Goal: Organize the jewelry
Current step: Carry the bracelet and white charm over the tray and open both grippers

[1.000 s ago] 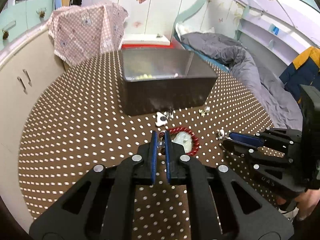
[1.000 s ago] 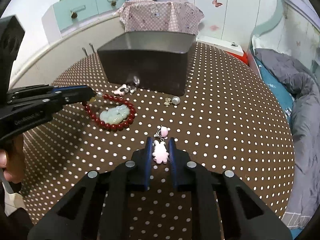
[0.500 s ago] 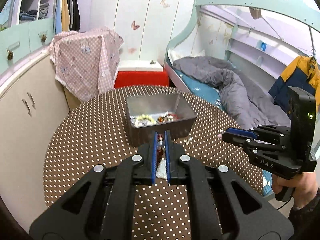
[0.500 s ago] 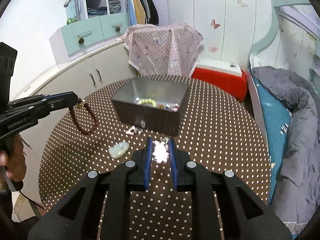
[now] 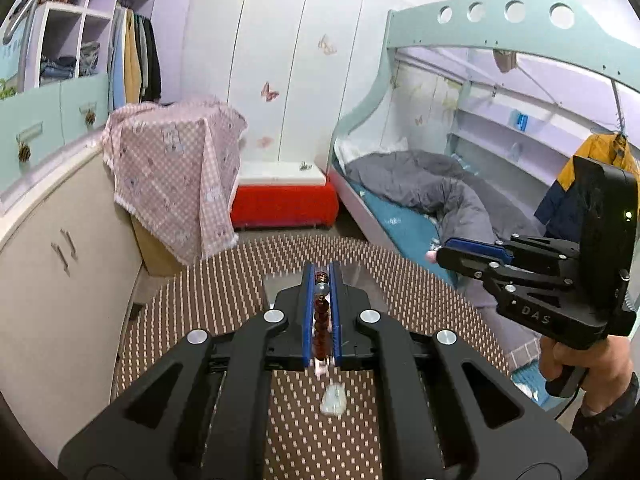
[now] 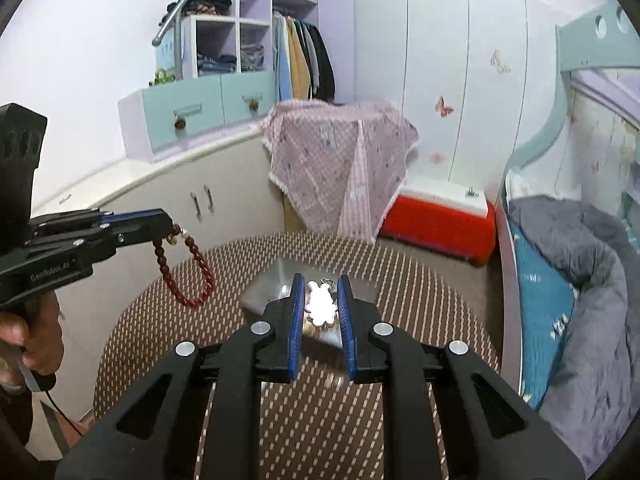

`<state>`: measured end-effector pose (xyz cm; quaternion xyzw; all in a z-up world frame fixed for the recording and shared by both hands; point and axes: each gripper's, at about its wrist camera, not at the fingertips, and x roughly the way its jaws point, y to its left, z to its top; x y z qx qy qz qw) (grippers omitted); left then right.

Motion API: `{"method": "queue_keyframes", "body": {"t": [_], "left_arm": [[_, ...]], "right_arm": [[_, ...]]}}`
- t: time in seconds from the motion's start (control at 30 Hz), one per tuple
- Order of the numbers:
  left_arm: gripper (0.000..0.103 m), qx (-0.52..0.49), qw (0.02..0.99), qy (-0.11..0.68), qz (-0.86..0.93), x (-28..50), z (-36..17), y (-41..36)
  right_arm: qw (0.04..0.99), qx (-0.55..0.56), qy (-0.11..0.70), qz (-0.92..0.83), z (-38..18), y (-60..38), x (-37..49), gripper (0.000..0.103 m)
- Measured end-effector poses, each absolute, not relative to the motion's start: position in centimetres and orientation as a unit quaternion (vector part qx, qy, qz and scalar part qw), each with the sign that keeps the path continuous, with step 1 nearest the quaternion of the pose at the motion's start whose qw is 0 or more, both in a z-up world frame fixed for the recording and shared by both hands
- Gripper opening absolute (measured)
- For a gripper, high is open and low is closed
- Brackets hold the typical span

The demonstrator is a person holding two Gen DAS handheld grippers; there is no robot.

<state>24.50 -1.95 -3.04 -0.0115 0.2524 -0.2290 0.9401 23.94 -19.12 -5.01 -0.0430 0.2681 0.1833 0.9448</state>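
Note:
My left gripper (image 5: pixel 321 276) is shut on a dark red bead bracelet (image 5: pixel 320 320), held high above the dotted brown table (image 5: pixel 224 292). In the right wrist view the bracelet (image 6: pixel 188 276) hangs in a loop from the left gripper (image 6: pixel 166 220). My right gripper (image 6: pixel 319 284) is shut on a pink bear-shaped charm (image 6: pixel 319 304), also raised; it shows in the left wrist view (image 5: pixel 440 254). The grey metal box (image 6: pixel 276 284) sits on the table below, mostly hidden by the fingers. A pale green pendant (image 5: pixel 332 398) lies on the table.
A cabinet (image 5: pixel 60 240) runs along the left. A pink checked cloth (image 5: pixel 176 168) covers furniture behind the table. A red and white box (image 5: pixel 284 196) stands on the floor. A bunk bed with grey bedding (image 5: pixel 432 188) is to the right.
Both grippers rose well above the table, carrying the bracelet and the pink charm. The pale pendant stayed on the table. The box now looks small and far below.

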Motion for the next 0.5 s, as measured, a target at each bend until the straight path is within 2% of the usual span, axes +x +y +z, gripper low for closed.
{"method": "queue_keyframes", "body": {"t": [0.23,0.5], "left_arm": [[0.008,-0.017,0.937,0.249,-0.242,27.6,-1.4,-3.4],[0.008,-0.025,0.930,0.268,-0.249,30.8,-1.8,-5.4]], "right_arm": [[0.943,-0.023,0.264,0.203,-3.5,-19.2,27.2,0.015],[0.933,0.000,0.297,0.204,-5.0,-19.4,30.6,0.015]]}}
